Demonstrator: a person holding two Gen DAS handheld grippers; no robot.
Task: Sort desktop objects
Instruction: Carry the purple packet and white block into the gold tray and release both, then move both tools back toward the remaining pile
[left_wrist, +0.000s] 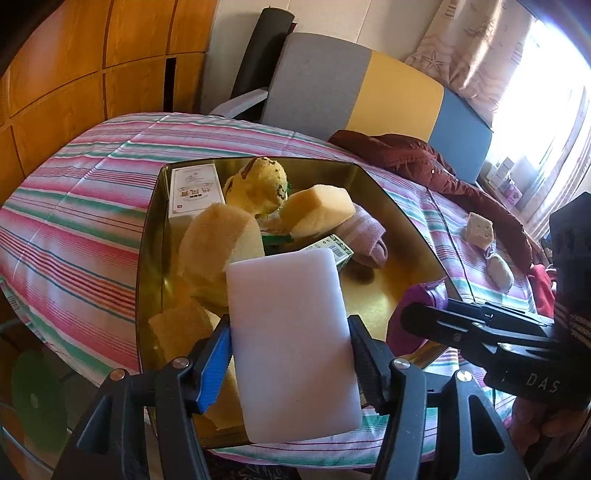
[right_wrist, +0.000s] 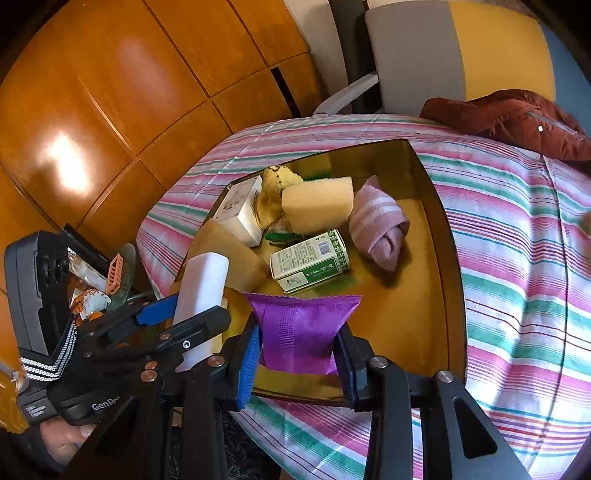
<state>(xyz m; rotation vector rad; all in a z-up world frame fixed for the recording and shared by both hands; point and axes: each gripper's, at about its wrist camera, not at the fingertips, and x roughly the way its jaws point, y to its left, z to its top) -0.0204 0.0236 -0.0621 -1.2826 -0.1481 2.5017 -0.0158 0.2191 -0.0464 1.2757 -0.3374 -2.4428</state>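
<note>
white sponge block (left_wrist: 291, 347): clamped by left gripper (left_wrist: 291, 365) over gold tray (left_wrist: 399, 295)
purple pouch (right_wrist: 301, 332): clamped by right gripper (right_wrist: 297, 363), above tray's near edge

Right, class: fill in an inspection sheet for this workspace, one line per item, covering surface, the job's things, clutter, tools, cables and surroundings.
Surface: striped pink, green and white cloth.
Job's things: gold rectangular tray holds yellow foam sponges, a white carton, a green and white box and a rolled pink towel.
Clutter: a beige cube and a grey lump lie on the cloth outside the tray.
Tools: left tool grips a white foam block; right tool grips a purple fabric pouch; both over the tray.
Cables: nothing seen.
Surroundings: wooden panelled wall, grey, yellow and blue chair, dark red jacket.
</note>
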